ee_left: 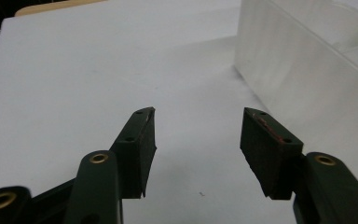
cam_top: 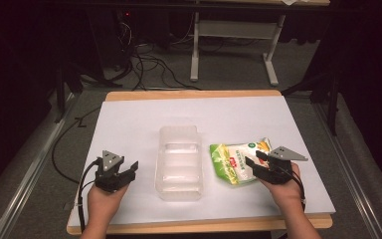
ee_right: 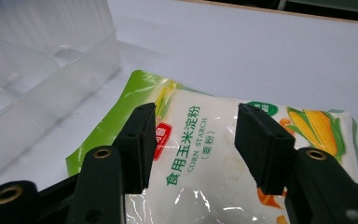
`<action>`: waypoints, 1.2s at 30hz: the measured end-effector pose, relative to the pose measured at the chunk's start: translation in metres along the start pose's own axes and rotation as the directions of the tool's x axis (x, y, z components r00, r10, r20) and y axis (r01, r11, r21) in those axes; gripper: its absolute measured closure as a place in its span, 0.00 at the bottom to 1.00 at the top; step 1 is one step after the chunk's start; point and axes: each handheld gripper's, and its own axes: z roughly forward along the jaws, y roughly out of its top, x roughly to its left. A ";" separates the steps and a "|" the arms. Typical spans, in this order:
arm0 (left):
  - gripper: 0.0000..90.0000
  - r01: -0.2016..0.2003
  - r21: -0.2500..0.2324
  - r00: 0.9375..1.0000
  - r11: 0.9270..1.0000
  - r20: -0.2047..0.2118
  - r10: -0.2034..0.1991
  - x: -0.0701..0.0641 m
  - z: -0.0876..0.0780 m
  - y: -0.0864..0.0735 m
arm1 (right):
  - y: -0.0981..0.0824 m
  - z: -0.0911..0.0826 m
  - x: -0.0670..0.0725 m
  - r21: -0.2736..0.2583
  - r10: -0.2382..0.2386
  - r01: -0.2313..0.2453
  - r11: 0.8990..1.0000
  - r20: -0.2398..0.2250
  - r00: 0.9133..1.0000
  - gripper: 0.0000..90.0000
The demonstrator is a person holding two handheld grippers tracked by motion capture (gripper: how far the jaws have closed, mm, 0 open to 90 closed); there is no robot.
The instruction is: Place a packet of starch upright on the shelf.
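A bag of corn starch (cam_top: pixel 235 160), green and white with yellow corn printed on it, lies flat on the white table to the right of a clear plastic bin (cam_top: pixel 179 162). My right gripper (cam_top: pixel 253 159) is open at the bag's right end, its jaws spread just above the bag (ee_right: pixel 200 140). On the other side of the bin, my left gripper (cam_top: pixel 132 170) is open over bare table, nothing between its jaws (ee_left: pixel 196 144). The bin's wall (ee_left: pixel 303 79) stands to its right.
The white sheet (cam_top: pixel 129 124) covers a wooden table top whose edge (cam_top: pixel 194 93) shows at the back. Beyond the table are metal desk legs (cam_top: pixel 195 50) and cables (cam_top: pixel 149 64) on the floor.
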 end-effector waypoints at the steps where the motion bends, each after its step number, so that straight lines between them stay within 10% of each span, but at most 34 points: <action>1: 0.52 -0.006 0.002 1.000 1.000 0.003 0.006 -0.001 0.001 0.000 | 0.000 -0.001 0.000 -0.003 -0.001 0.001 1.000 -0.003 1.000 0.54; 21: 0.47 0.002 0.034 0.998 0.999 0.065 -0.004 -0.002 0.004 -0.003 | -0.001 0.000 0.003 -0.020 -0.049 0.048 0.999 -0.044 0.998 0.52; 36: 0.45 -0.020 0.060 0.997 0.998 0.080 0.015 -0.003 0.009 -0.006 | 0.000 0.008 0.031 0.015 -0.114 0.116 0.993 -0.118 0.986 0.47</action>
